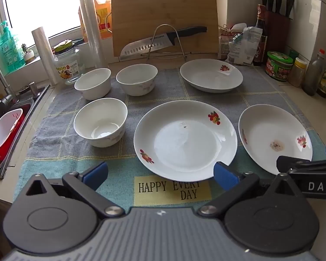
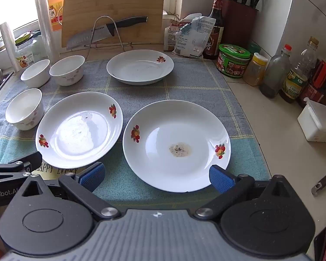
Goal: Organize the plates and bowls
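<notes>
Bench (image 2: 271, 117) covered by grey-green cloth (image 1: 60, 134). Three white plates (image 1: 184, 140) on the cloth, two near, one behind; three white bowls (image 1: 100, 121) clustered on the left. Left gripper (image 1: 160, 171) over the middle plate, fingers (image 1: 95, 171) released. Right gripper (image 2: 156, 174) over the stained plate (image 2: 176, 145), fingers spread, empty.

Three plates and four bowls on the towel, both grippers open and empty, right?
Not quite: there are three bowls, not four, as the left wrist view shows. The three plates and both open, empty grippers are right.
</notes>
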`<state>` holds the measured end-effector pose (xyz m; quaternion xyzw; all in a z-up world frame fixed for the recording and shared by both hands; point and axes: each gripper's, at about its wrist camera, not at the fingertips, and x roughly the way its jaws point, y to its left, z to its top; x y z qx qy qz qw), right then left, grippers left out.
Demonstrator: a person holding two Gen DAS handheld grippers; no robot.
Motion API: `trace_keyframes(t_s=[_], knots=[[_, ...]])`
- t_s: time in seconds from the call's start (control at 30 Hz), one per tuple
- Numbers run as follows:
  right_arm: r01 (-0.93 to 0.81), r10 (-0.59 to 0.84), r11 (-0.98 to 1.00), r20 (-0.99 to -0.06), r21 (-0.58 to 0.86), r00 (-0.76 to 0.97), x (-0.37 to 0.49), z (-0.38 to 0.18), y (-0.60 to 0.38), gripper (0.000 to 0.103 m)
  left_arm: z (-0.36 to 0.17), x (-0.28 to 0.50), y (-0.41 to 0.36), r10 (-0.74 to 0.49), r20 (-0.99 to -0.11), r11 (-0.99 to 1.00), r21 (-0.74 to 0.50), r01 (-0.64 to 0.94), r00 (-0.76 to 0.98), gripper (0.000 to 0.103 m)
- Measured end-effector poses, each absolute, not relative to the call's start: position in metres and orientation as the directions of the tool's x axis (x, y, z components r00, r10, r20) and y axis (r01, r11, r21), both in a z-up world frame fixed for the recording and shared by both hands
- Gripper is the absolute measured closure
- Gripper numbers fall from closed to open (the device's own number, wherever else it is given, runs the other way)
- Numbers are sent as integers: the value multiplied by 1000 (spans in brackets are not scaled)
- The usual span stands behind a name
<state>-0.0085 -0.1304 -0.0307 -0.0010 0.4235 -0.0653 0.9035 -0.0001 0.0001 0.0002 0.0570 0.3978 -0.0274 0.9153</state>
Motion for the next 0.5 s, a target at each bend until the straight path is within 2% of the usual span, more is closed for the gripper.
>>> trace_keyframes(t_s=[0.5], knots=[[118, -118, 991, -761, -55, 638, -9, -30, -131, 0, 0, -5, 1, -4, -733, 992, 85, 98, 680, 1]])
